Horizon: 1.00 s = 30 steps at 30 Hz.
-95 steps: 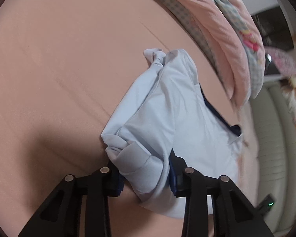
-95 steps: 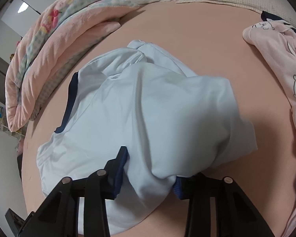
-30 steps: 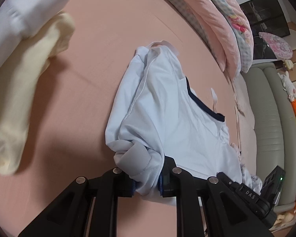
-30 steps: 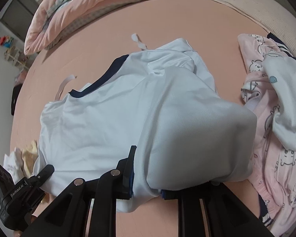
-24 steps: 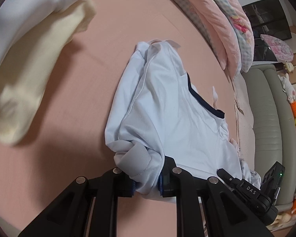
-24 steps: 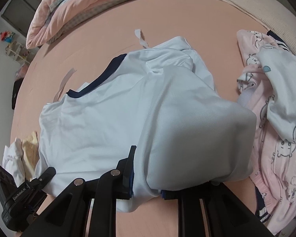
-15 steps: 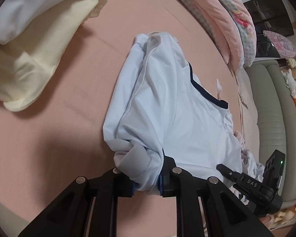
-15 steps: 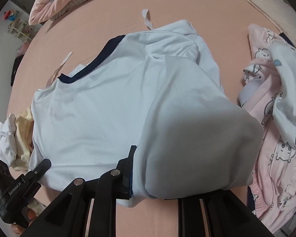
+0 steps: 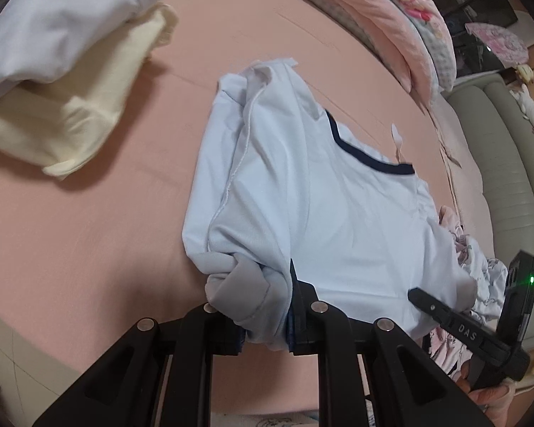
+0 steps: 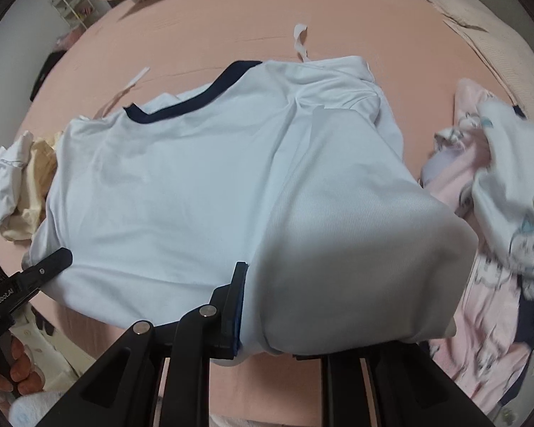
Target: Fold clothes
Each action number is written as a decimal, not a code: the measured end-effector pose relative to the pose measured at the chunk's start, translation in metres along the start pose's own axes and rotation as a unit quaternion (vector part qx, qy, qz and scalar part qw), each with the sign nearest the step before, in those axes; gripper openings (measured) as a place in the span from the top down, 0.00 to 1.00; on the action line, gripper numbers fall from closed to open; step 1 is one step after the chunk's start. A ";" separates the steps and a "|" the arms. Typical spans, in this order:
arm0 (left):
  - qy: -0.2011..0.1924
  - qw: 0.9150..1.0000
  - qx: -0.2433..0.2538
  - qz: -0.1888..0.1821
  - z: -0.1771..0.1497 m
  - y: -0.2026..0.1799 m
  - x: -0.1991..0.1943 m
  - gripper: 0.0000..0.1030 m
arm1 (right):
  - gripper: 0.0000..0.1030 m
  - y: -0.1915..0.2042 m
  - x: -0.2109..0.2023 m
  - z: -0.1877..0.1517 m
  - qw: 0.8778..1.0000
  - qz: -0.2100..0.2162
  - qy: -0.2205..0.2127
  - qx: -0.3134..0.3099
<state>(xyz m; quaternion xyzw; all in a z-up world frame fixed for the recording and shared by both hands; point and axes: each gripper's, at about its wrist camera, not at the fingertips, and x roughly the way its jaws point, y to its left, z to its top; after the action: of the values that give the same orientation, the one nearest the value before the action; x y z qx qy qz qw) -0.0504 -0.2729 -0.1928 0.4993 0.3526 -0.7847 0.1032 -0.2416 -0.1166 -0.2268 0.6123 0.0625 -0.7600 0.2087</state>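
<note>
A pale blue garment (image 9: pixel 313 206) with a navy trim band (image 9: pixel 370 158) lies spread on the pink bed sheet (image 9: pixel 89 235). My left gripper (image 9: pixel 263 323) is shut on its bunched near-left corner. My right gripper (image 10: pixel 267 334) is shut on its near-right edge, and the cloth drapes over the right finger and hides it. In the right wrist view the garment (image 10: pixel 195 192) stretches between both grippers, with the left gripper's finger (image 10: pixel 35 270) at its left edge. The right gripper's body (image 9: pixel 480 334) shows in the left wrist view.
Folded white and cream clothes (image 9: pixel 53 71) lie at the left of the garment. A pile of pink and white printed clothes (image 10: pixel 498 213) lies at its right. A rolled pink quilt (image 9: pixel 409 17) sits at the bed's far side, and a grey sofa (image 9: pixel 509 178) stands beyond.
Both grippers closed on the garment's near edge and have drawn it back toward me, spreading it flatter. The folded stack and the printed pile have come further into view.
</note>
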 end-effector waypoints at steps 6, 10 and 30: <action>-0.001 1.000 0.018 0.001 -0.007 -0.001 -0.006 0.87 | 0.83 -0.001 -0.004 -0.014 0.999 0.032 -0.017 0.015; -0.009 0.999 0.050 0.017 -0.014 -0.009 -0.002 0.86 | 0.83 0.002 -0.004 -0.022 0.999 0.030 -0.031 0.005; -0.009 0.992 0.121 0.021 -0.023 -0.009 0.015 0.86 | 0.83 -0.008 0.008 -0.033 0.997 0.043 -0.060 0.033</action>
<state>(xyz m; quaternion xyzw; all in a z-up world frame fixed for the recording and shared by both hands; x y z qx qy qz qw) -0.0459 -0.2479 -0.2078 0.5085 0.2438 -0.8235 0.0619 -0.2162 -0.0993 -0.2435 0.5742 -0.0021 -0.7875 0.2240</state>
